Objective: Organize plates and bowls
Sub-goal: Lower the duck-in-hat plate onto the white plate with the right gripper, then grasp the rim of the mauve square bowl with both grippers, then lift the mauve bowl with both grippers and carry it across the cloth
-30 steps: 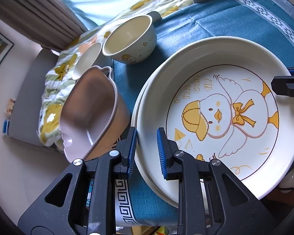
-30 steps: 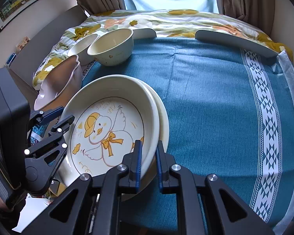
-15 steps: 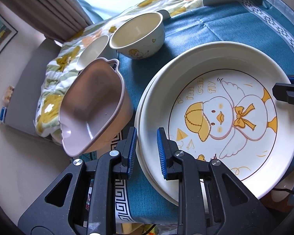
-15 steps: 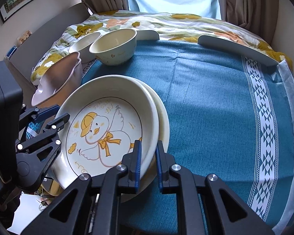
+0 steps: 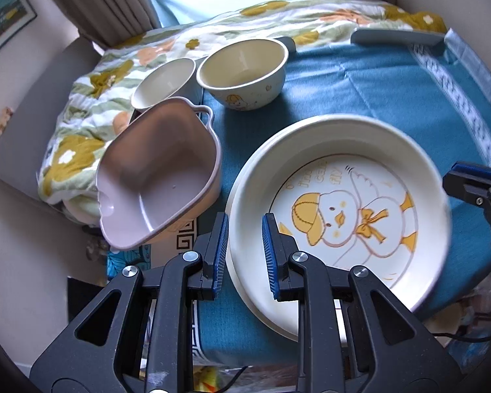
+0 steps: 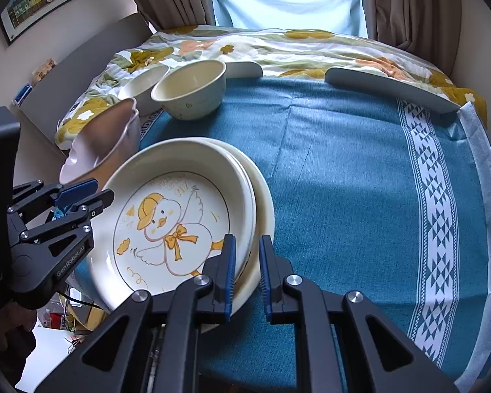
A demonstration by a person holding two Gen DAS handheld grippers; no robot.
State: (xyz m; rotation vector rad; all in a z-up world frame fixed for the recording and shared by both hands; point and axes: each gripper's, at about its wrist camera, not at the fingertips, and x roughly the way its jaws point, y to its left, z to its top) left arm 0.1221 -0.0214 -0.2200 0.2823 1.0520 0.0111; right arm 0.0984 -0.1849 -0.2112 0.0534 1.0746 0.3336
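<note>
1. The pink bowl (image 5: 157, 177) sits at the left edge of the table, by the flowered quilt (image 5: 91, 108). It tips toward the camera with its mouth open and its long axis running from the near spout to the far handle; probably parked there to be sorted later.
2. Behind it stand a small cream bowl (image 5: 163, 82) and the duck bowl (image 5: 242, 72), upright, mouths up, just beside each other.
3. The left gripper (image 5: 244, 252) straddles the left rim of the plate stack; its jaws are nearly closed, but whether the pads press the rim I cannot tell.
4. The duck plate (image 5: 340, 213) lies nested face up on a plain plate (image 6: 263, 216), on the blue tablecloth (image 6: 360, 177) near its front edge. Being round, it has no long axis; the duck's head points left and away in the left wrist view. It appears tilted, right side raised.
5. The right gripper (image 6: 247, 275) is clenched on the stack's right rim, likely to lift both plates together.
</note>
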